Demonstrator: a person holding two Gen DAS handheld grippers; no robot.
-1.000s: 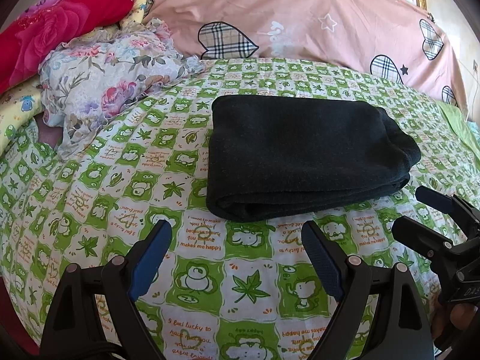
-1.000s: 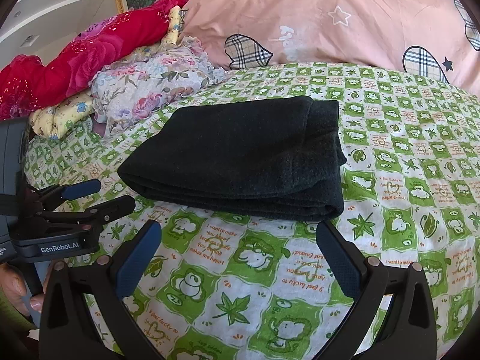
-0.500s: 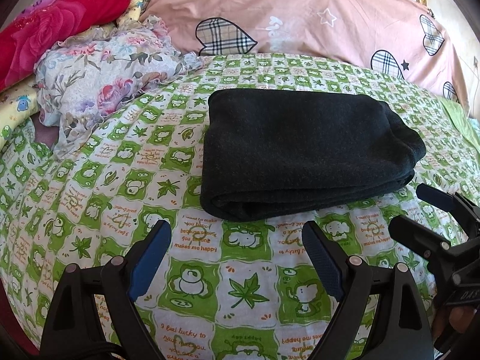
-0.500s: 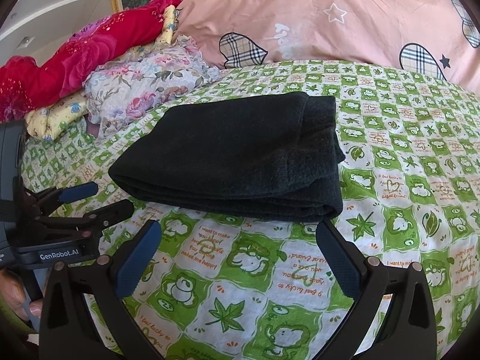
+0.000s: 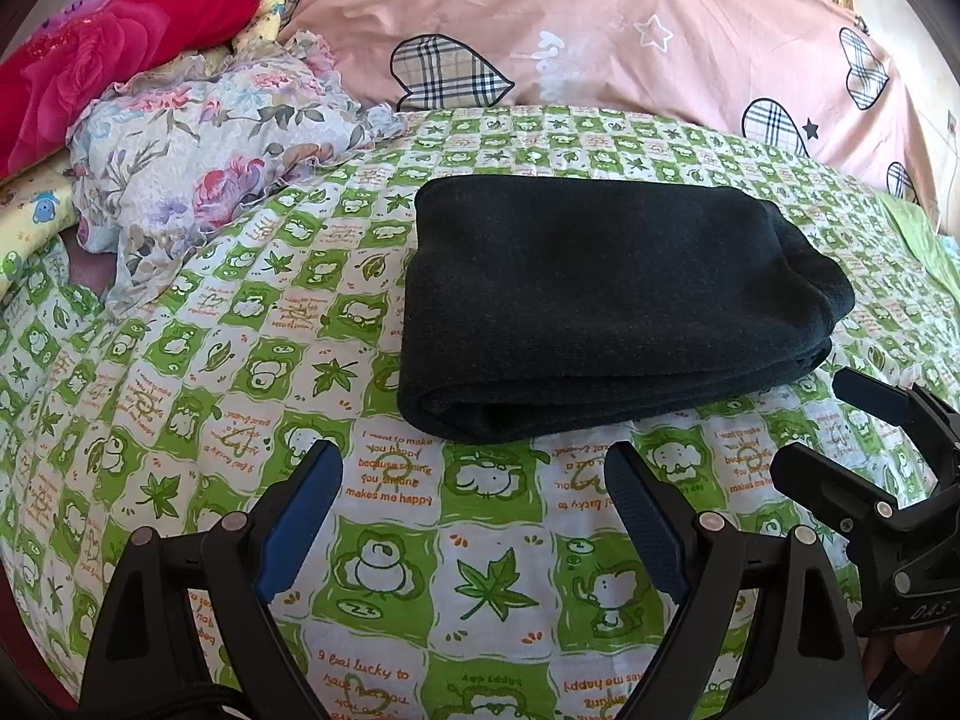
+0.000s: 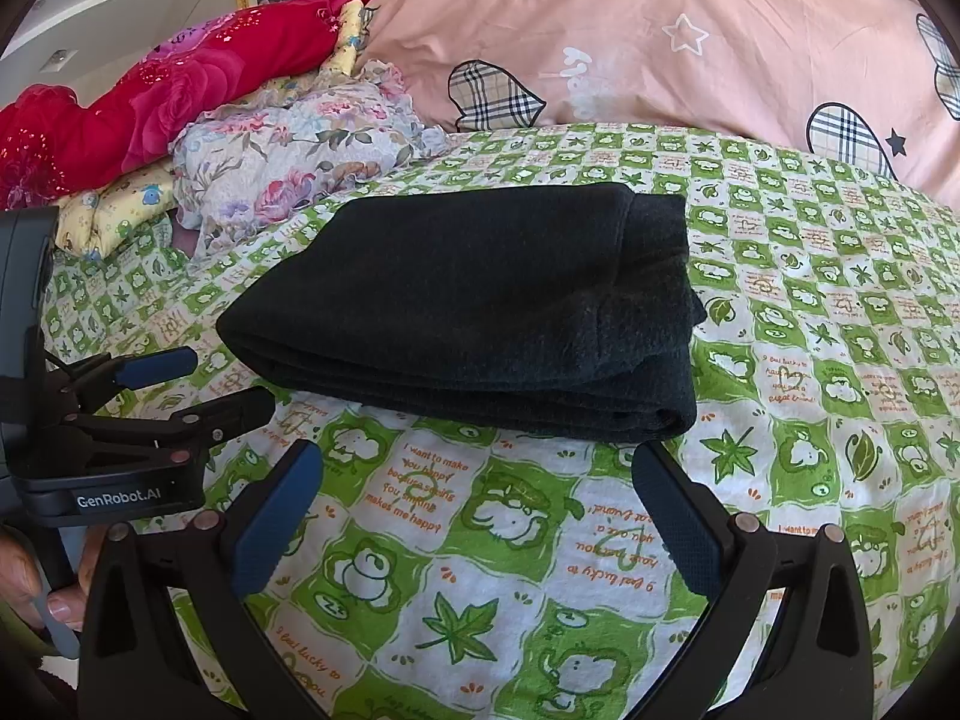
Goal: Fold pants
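black pants (image 5: 606, 312) folded up neat on the bedsheet (image 5: 180, 372), left gripper (image 5: 474, 468) and right gripper (image 6: 480, 468) both spread wide, holding nothing, just short of the pants

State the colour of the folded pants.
Black, plain; the pants show best in the left wrist view.

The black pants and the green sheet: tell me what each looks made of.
The black pants look like a thick, matte knit or fleece: fuzzy surface, soft rounded fold edges, no sheen. The green sheet looks like thin printed woven fabric, probably cotton or a blend: flat, crisp cartoon print, fine wrinkles. Exact fibres cannot be told.
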